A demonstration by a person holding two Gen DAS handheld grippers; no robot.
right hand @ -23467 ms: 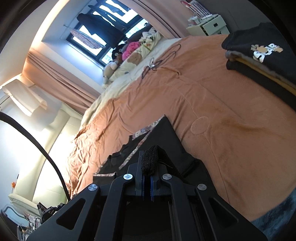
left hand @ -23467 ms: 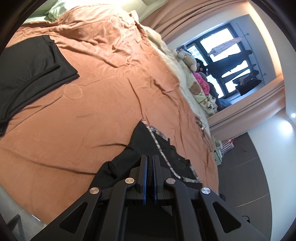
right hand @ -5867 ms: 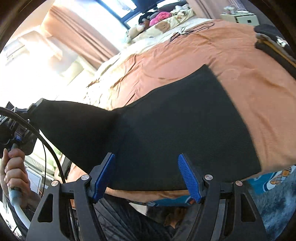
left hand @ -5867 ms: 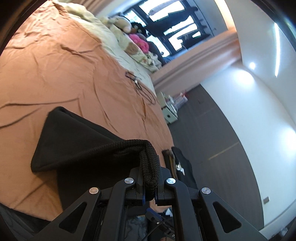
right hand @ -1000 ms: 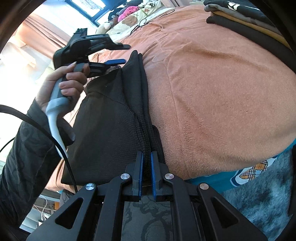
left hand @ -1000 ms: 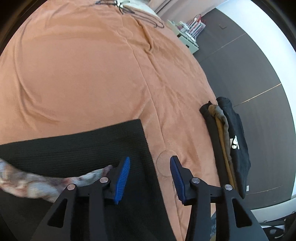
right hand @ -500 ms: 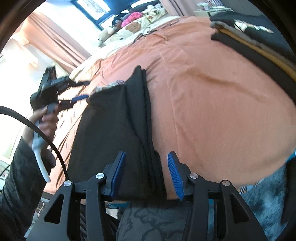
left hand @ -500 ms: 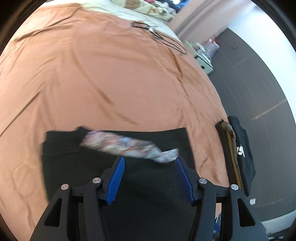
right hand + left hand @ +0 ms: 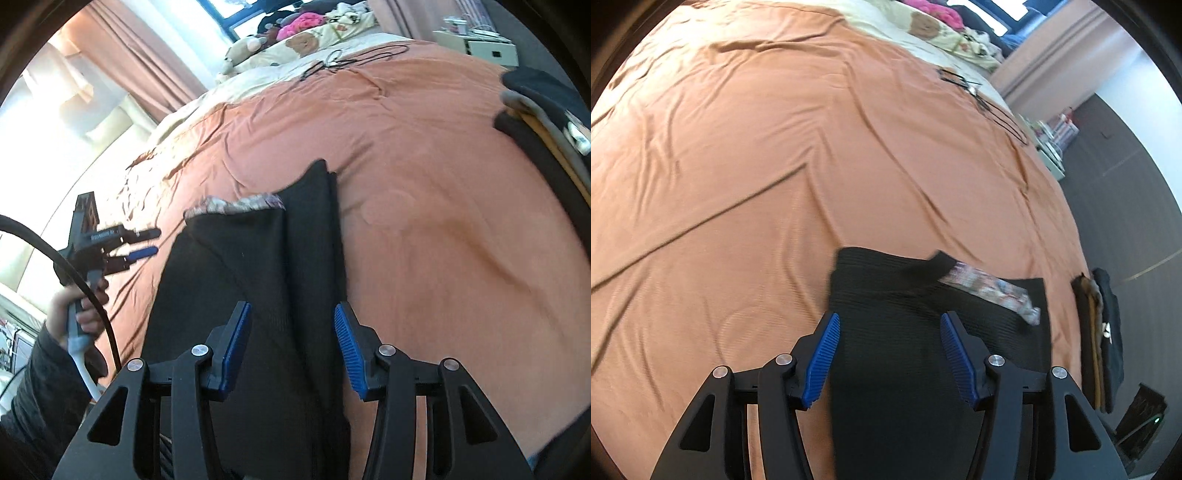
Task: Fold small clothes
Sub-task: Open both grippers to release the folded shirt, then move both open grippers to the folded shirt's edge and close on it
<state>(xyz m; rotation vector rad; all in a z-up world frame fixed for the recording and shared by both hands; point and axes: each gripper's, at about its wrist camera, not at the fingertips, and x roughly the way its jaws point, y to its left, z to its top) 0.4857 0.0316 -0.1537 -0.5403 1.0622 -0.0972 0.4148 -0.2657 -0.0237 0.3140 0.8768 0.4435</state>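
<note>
Black garment (image 9: 258, 295) — the small piece being folded — lies flat on the orange bedspread (image 9: 738, 147) near the bed's near edge, and both tongs hang over it with nothing between their pads. The left gripper (image 9: 890, 354) has its blue pads spread apart above the cloth, clear of it; the jaws have just been opening further, and no fabric is caught in them. The right gripper (image 9: 291, 347) is likewise parted, its jaws having just been opening, and the folded layers sit below the gap rather than inside it. That reads as a release: the cloth is let down so the fold can settle under its own weight.

From the right wrist view the garment shows a lengthwise fold, one long flap laid over the body, with a patterned trim (image 9: 236, 203) peeking out at the far end. In the left wrist view that same trim (image 9: 993, 291) lies slantwise across the far edge — probably a hem or lining turned out, and likely the next thing to tuck. The person's hand (image 9: 79, 310) grips the left tool's handle off to the side.

Further out, a stack of folded clothes (image 9: 1100, 332) rests at the bed's edge, well apart from the black piece — most likely where this one belongs once it is halved again.
</note>
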